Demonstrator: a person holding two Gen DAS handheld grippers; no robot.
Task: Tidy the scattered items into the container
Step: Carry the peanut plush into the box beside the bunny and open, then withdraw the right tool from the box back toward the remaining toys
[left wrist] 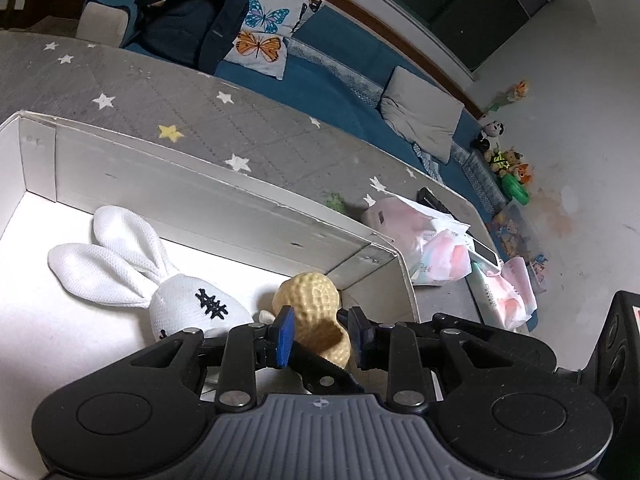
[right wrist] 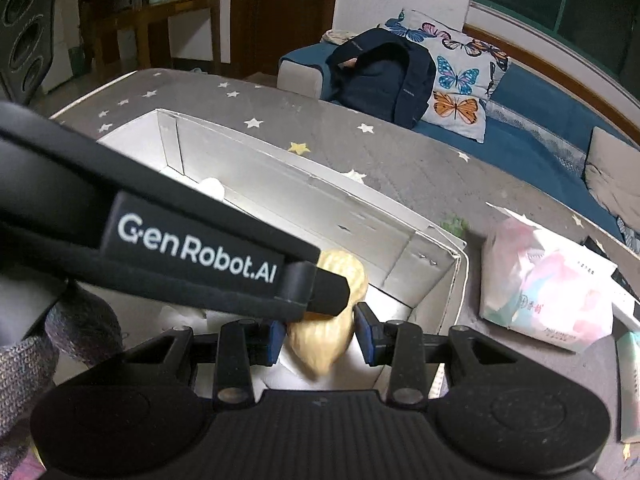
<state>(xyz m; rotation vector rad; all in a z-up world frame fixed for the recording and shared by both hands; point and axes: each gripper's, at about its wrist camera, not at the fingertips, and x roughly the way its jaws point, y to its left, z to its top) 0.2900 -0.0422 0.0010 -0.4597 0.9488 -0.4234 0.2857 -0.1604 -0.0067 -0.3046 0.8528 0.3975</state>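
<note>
A tan peanut-shaped toy (left wrist: 316, 300) hangs over the right end of the white cardboard box (left wrist: 200, 196). My left gripper (left wrist: 322, 334) is shut on it, a blue pad against each side. In the right wrist view my right gripper (right wrist: 320, 340) is shut on the peanut's (right wrist: 320, 344) lower lobe. The left gripper's black finger (right wrist: 328, 292) crosses in front of the upper lobe. The right gripper's finger (left wrist: 324, 372) shows as a black bar under the peanut in the left wrist view. A white bunny plush (left wrist: 188, 300) lies inside the box.
The box (right wrist: 320, 204) sits on a grey star-patterned mat (left wrist: 160, 92). Pastel tissue packs (left wrist: 424, 240) (right wrist: 544, 284) lie to its right, with a small green item (left wrist: 334, 200) behind. Beyond is a blue sofa (left wrist: 332, 92) with a backpack (left wrist: 188, 20). A gloved hand (right wrist: 24, 364) is at lower left.
</note>
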